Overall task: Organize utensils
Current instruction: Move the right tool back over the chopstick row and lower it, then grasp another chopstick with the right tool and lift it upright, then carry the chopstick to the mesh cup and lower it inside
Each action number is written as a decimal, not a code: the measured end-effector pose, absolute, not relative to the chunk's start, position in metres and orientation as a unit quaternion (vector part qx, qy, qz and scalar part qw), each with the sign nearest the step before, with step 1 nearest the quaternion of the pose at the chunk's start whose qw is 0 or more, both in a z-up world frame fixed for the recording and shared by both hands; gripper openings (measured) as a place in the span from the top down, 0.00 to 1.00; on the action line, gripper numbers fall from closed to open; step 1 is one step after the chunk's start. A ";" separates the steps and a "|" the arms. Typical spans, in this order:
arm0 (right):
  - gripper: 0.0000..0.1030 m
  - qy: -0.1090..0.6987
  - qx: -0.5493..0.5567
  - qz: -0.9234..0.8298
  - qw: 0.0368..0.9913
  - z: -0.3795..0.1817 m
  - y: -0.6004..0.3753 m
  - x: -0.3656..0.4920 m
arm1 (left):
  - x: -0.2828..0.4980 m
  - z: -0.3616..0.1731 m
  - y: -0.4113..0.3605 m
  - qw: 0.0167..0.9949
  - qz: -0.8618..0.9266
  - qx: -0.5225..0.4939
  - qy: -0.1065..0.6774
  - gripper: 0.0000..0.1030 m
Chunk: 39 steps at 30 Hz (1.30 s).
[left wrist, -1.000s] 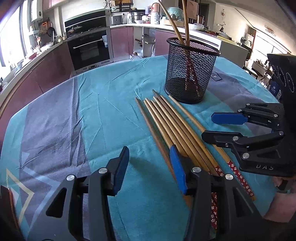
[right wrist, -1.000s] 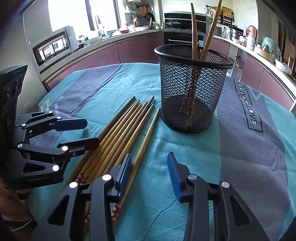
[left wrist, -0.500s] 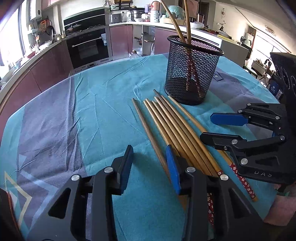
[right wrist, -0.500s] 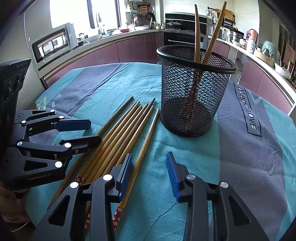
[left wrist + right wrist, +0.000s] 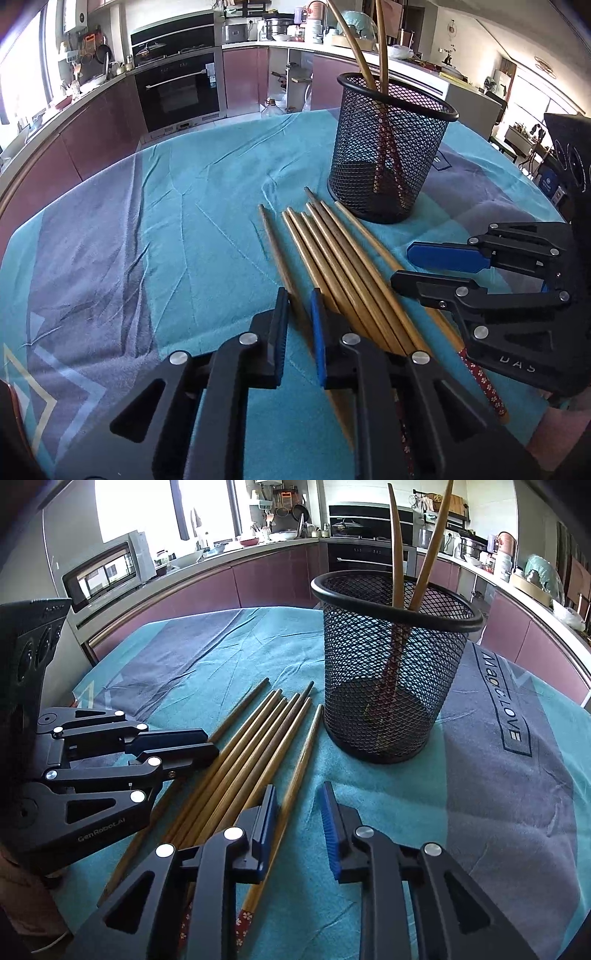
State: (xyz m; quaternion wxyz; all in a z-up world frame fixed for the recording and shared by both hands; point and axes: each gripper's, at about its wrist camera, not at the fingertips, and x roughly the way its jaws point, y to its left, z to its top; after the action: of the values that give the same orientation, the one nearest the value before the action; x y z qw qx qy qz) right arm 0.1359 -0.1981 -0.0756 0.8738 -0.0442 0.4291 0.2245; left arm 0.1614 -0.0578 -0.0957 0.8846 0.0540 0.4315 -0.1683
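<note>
Several wooden chopsticks point(image 5: 340, 266) lie side by side on the teal cloth, also in the right wrist view point(image 5: 255, 753). A black mesh holder point(image 5: 388, 158) stands upright behind them with two chopsticks in it; it shows in the right wrist view point(image 5: 391, 672) too. My left gripper point(image 5: 299, 314) has its jaws narrowed around the leftmost chopstick point(image 5: 277, 251), low over the cloth; contact is unclear. My right gripper point(image 5: 297, 808) is open, straddling the rightmost chopstick point(image 5: 303, 760).
The round table's teal and grey cloth point(image 5: 147, 229) spreads to the left and behind. Kitchen counters and an oven point(image 5: 177, 92) lie beyond the table edge. The two grippers sit close together over the chopstick handles.
My left gripper has slid right and forward over the leftmost chopstick and its jaws have narrowed from wide open. My right gripper has lowered and moved slightly toward the holder.
</note>
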 end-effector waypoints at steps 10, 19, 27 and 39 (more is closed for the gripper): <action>0.94 0.433 -0.016 0.228 0.872 -0.076 -0.207 0.140 | 0.161 -0.096 -0.056 0.885 -0.166 0.035 0.433 0.90; 0.95 0.428 0.003 0.242 0.871 -0.069 -0.216 0.135 | 0.154 -0.090 -0.049 0.887 -0.172 0.015 0.428 0.93; 0.95 0.412 0.035 0.271 0.869 -0.057 -0.226 0.128 | 0.148 -0.071 -0.039 0.891 -0.188 -0.011 0.413 0.93; 0.95 0.349 0.065 0.302 0.885 -0.014 -0.243 0.116 | 0.129 -0.005 -0.019 0.906 -0.245 -0.062 0.340 0.93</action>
State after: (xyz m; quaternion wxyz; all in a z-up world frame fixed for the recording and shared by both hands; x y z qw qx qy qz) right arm 0.1156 -0.2429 -0.0143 0.8848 0.0651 0.3493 0.3016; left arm 0.1287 -0.0194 -0.0051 0.9058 -0.0625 0.3402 -0.2448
